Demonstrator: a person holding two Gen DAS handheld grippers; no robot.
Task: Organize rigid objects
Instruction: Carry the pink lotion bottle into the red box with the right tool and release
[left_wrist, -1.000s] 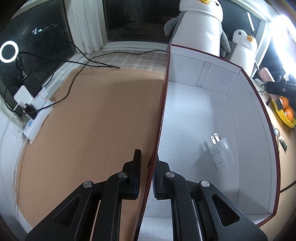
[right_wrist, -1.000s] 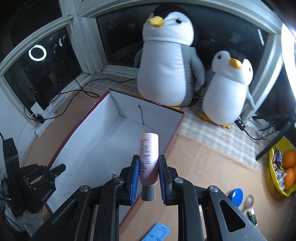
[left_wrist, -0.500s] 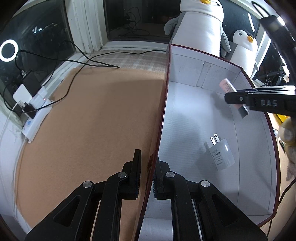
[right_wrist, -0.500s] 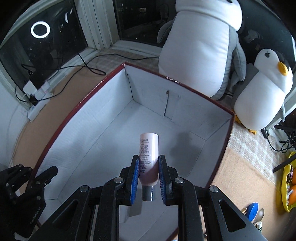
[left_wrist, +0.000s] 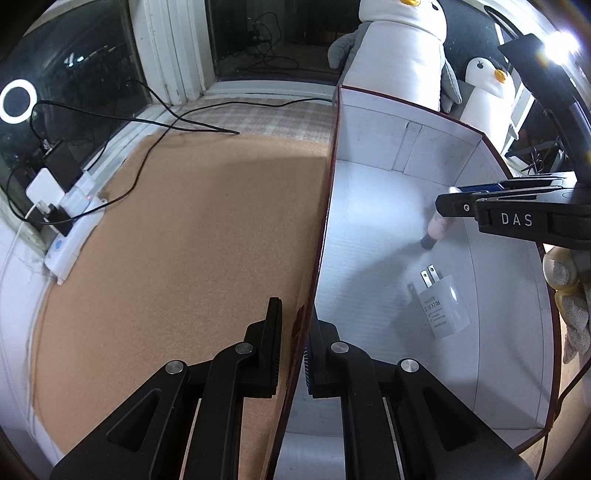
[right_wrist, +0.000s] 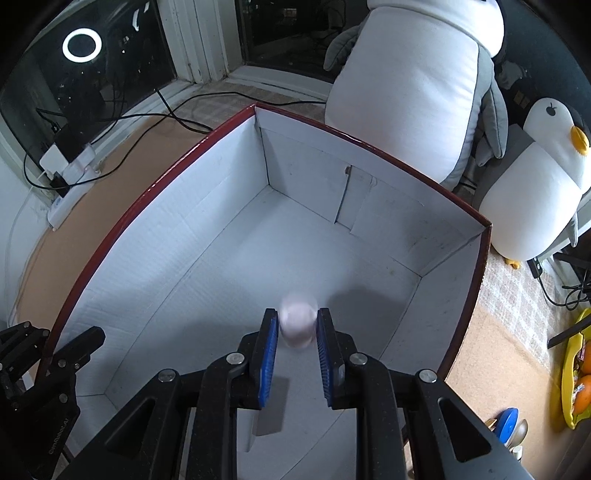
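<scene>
Between the right tongs (right_wrist: 297, 349), whose jaws are opening, the pink bottle (right_wrist: 298, 323) has come loose: a moment ago it sat pinched upright between the blue pads, and now it shows as a blurred oval slipping out ahead of them. From the left wrist view the bottle (left_wrist: 437, 227) hangs just below the right tongs (left_wrist: 452, 206), over the floor of the box (left_wrist: 369, 206), so the drop into the box looks under way, and this item is probably as good as placed.

Its long axis runs steeply downward, dark cap lowest and tilted slightly toward the left tongs (left_wrist: 293, 332). Those are closed on the box's red-edged wall, steadying it. Farther inside, between both tongs, the white charger (left_wrist: 441, 306) lies flat, prongs toward the falling bottle.
</scene>
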